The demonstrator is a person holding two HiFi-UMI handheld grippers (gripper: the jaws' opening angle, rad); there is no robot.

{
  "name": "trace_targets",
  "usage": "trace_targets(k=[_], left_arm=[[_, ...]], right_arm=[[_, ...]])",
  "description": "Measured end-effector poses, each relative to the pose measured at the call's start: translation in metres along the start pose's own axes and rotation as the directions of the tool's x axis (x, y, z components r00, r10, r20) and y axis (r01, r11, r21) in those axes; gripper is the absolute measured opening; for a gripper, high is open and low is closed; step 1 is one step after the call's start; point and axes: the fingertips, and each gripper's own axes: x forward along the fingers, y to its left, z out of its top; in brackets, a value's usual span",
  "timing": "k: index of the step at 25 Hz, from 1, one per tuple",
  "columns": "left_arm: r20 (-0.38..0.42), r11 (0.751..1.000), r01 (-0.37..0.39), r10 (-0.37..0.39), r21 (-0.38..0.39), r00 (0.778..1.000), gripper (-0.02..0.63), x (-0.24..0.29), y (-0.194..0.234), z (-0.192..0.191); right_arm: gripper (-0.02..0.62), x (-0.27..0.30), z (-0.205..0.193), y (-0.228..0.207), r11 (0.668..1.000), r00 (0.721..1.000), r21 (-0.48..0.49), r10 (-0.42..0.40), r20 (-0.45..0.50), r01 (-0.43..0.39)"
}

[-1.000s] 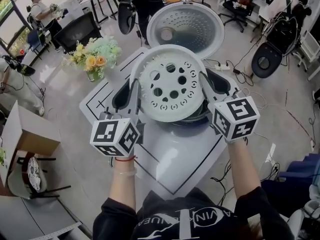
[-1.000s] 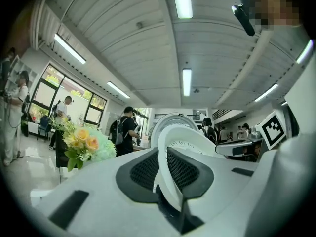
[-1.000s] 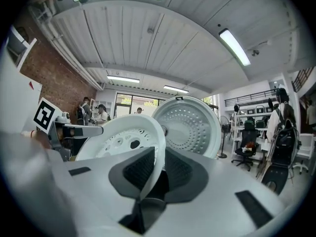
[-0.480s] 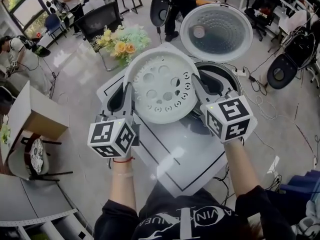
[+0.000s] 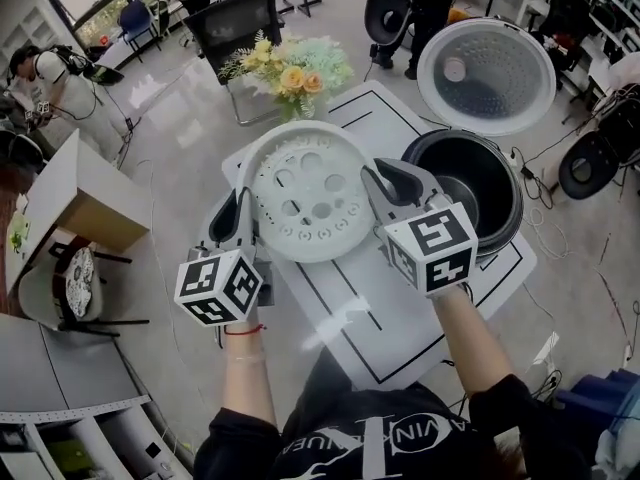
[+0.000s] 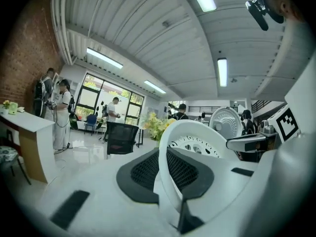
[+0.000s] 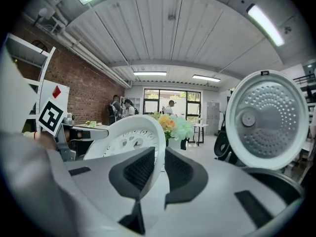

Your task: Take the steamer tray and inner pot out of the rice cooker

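White round perforated plastic steamer tray (image 5: 305, 193): out of the cooker, held in the air over the left part of the bench, near its far left edge, tilted a little.
Left gripper (image 5: 240, 216): closed on the left rim of the tray; in the left gripper view the white rim (image 6: 170, 152) passes between the two black pads.
Right gripper (image 5: 385, 183): closed on the opposite rim; the right gripper view shows the thin edge (image 7: 158, 147) pinched between its pads.
Black inner pot (image 5: 465, 173): sits in the rice cooker (image 5: 500, 230) at the right corner of the bench, not yet taken out; the round lid (image 5: 487, 76) stands open behind it.
Step in hand, as a judgement: to put the tray down on the white bench with black lines (image 5: 400, 308).
How to do it well: lower both grippers together and level, so the thin rim does not slip; release only when the tray rests flat, away from the bench edge and from the cooker.
Hard to make out: the bench surface directly under the tray, the height of the tray above it, and the inside of the dark pot.
Cut off: the near edge of the bench, behind the person's arms and body.
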Motion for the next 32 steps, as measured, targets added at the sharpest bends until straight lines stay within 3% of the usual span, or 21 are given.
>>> trace_targets(k=[7,15,21,32], left_arm=[[-0.069,0.997,-0.070,0.066,-0.045,0.995,0.049,0.002,0.043,-0.042],[-0.197,0.989,-0.111,0.090,-0.095,0.976,0.049,0.024,0.081,-0.112],[-0.306,0.988,-0.103,0.062,-0.117,0.950,0.049,0.043,0.095,-0.165],[-0.440,0.997,-0.053,0.020,-0.062,0.898,0.049,0.086,0.107,-0.212]], right_arm=[[0.060,0.037,-0.038,0.026,0.999,0.997,0.035,0.027,-0.066,-0.025],[0.060,0.081,-0.103,0.036,0.999,0.982,0.044,0.025,-0.190,-0.017],[0.056,0.104,-0.156,0.033,0.997,0.959,0.077,-0.001,-0.284,0.024],[0.058,0.132,-0.207,0.017,0.988,0.922,0.114,-0.053,-0.383,0.104]])
